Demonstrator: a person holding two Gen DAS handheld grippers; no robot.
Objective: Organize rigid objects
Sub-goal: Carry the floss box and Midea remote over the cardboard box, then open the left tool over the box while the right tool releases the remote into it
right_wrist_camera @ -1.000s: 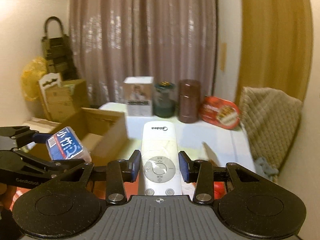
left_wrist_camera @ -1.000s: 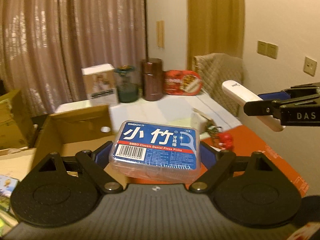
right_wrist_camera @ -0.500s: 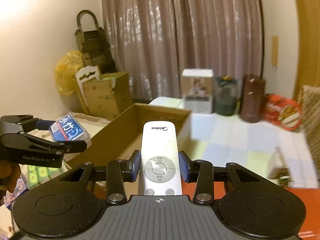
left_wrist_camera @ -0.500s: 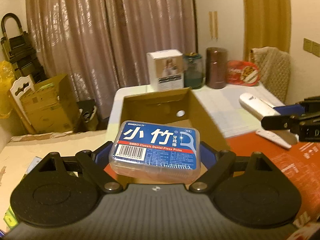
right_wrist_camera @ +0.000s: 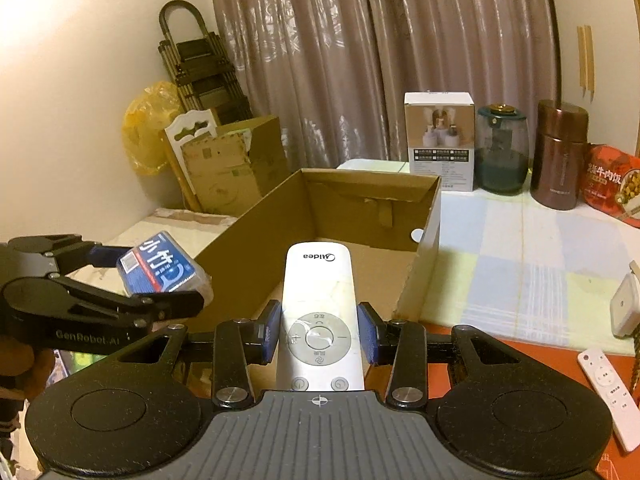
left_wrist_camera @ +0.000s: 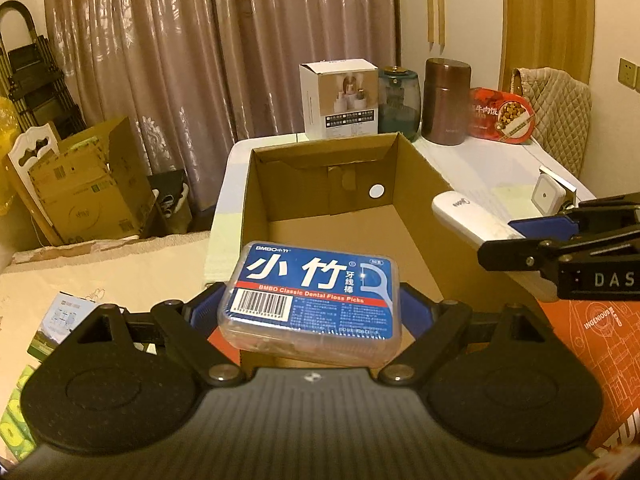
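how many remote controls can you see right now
2. A white Midea remote control is clamped in the right gripper over the open cardboard box. A smaller slim white remote lies on the orange mat. Others may be hidden.
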